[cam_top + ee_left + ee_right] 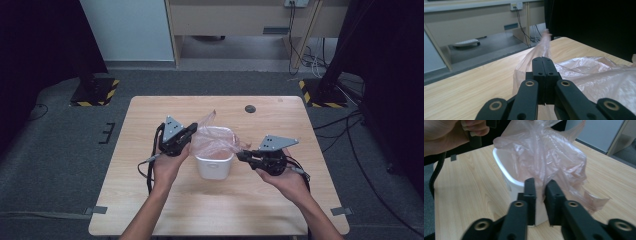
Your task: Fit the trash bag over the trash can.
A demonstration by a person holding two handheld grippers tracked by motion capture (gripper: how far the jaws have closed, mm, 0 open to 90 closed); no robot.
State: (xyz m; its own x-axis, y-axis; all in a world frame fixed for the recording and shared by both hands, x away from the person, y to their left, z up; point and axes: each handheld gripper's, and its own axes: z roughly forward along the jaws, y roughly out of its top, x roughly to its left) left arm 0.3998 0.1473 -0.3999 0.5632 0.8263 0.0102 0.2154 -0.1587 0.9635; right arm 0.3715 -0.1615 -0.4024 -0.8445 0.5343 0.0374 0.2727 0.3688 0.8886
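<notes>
**Bag Going Over The Bin, Both Sides In Play**

At table centre, the thin pink plastic bag [215, 139] sits draped in and over the small white bin [214, 166], its loose tail pointing up toward 11 o'clock, long axis running roughly 11 to 5. Left gripper [186, 134] is right at the bag's 9 o'clock edge, jaws pressed together on the film, as the left gripper view [543, 65] makes plain. Right gripper [243, 156] comes in from 4 o'clock, jaws slightly apart with a fold of bag between them at the bin's rim [540, 185]. Left is nearer and already has its grip; right needs to close before the stretch, I'd say. Wooden table [150, 200] beneath, hands steady.
</notes>
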